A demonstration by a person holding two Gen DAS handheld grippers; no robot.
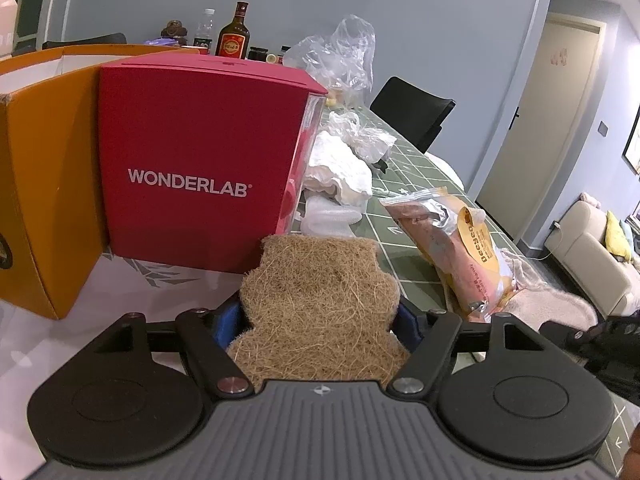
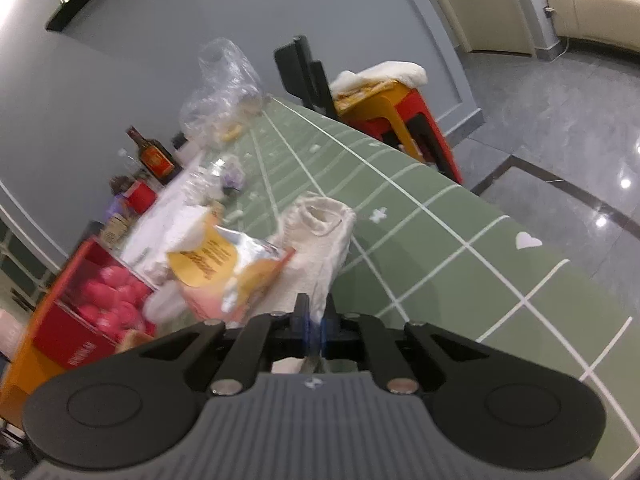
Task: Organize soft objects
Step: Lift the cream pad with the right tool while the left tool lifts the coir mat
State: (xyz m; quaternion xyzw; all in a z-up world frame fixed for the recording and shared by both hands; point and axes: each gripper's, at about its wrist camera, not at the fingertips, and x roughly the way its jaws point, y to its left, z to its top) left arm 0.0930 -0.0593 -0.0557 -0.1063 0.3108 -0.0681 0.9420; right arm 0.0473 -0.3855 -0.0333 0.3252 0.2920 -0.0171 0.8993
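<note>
My left gripper (image 1: 320,320) is shut on a brown fibre scrub pad (image 1: 320,304), cut in a bear-like shape, and holds it just in front of a red WONDERLAB box (image 1: 192,164). My right gripper (image 2: 314,320) is shut on the near edge of a cream cloth (image 2: 316,248) that lies on the green table (image 2: 440,240). A yellow and silver snack packet (image 2: 228,272) rests beside and partly on that cloth; it also shows in the left wrist view (image 1: 460,252).
An orange box (image 1: 44,184) stands left of the red box. White cloths (image 1: 340,168) and clear plastic bags (image 1: 340,56) lie behind. Bottles (image 1: 233,32) stand at the far end. A black chair (image 1: 412,112) and a red stool (image 2: 404,120) flank the table's edge.
</note>
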